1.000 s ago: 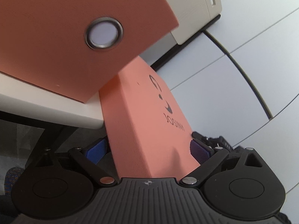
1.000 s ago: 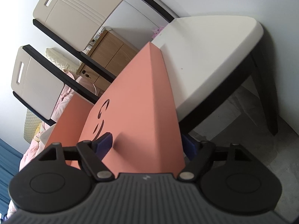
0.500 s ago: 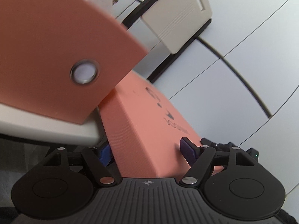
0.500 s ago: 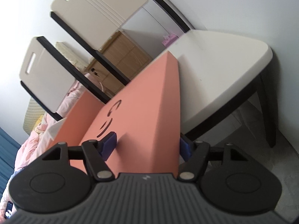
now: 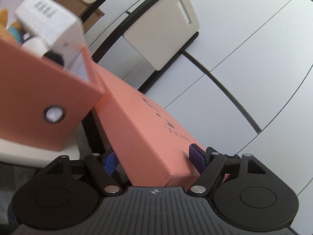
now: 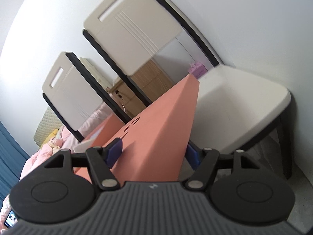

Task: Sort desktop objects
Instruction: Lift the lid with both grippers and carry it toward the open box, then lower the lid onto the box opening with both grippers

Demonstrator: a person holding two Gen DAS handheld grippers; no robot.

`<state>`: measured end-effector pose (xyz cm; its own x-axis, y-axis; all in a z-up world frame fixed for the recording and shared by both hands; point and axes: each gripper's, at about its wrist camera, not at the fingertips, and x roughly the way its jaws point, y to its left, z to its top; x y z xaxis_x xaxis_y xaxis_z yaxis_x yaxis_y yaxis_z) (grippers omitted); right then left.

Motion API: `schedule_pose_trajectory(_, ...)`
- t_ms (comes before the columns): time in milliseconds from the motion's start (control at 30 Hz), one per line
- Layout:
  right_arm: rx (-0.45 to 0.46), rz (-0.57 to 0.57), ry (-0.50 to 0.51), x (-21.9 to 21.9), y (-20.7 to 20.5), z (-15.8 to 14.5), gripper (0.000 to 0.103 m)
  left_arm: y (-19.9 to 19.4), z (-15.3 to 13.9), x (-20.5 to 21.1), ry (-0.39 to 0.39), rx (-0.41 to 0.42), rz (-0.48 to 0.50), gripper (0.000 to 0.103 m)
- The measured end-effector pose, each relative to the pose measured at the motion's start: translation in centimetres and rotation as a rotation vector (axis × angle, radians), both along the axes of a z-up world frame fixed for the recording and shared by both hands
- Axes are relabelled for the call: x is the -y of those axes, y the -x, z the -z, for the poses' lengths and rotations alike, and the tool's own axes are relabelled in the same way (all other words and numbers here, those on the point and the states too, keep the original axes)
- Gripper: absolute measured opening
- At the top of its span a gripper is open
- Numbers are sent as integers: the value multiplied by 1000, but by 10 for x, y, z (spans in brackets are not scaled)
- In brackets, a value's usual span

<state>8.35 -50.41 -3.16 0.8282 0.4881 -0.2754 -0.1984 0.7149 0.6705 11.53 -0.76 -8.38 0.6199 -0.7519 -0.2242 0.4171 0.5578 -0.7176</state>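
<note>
A salmon-pink box lid [image 5: 148,133] with a dark logo is clamped at one end by my left gripper [image 5: 152,159] and at the other end by my right gripper [image 6: 154,154]; it also shows in the right wrist view [image 6: 162,133]. The lid is held in the air, tilted. The matching salmon box [image 5: 39,90] with a metal eyelet stands on a cream chair seat [image 5: 39,148] to the left, just beside the lid's far end. A white carton [image 5: 49,19] and soft toys sit inside it.
Two cream chair backs with black frames [image 6: 133,29] [image 6: 68,90] stand ahead in the right wrist view. A cream seat [image 6: 240,109] lies to the right. A wooden cabinet [image 6: 144,84] and pink bedding [image 6: 49,148] are behind. White wall panels [image 5: 244,68].
Both grippers have risen with the lid. The open box has dropped lower in the left view, so its contents now show over its rim.
</note>
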Motion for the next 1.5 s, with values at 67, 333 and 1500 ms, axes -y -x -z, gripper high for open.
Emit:
schedule_pose_trajectory(67,36,4,7,-1,4,-10,69,0,-11,1,-14,15,2,81)
schedule_pose_trajectory(333,135,7,-8,-11,6,-35,69,1,-48,-12,-52,83,-13,81)
schedule_pose_trajectory(1500,111,-282,-114,-275,-139,-4,70,-2,-62,-201,-100,50,-662,80)
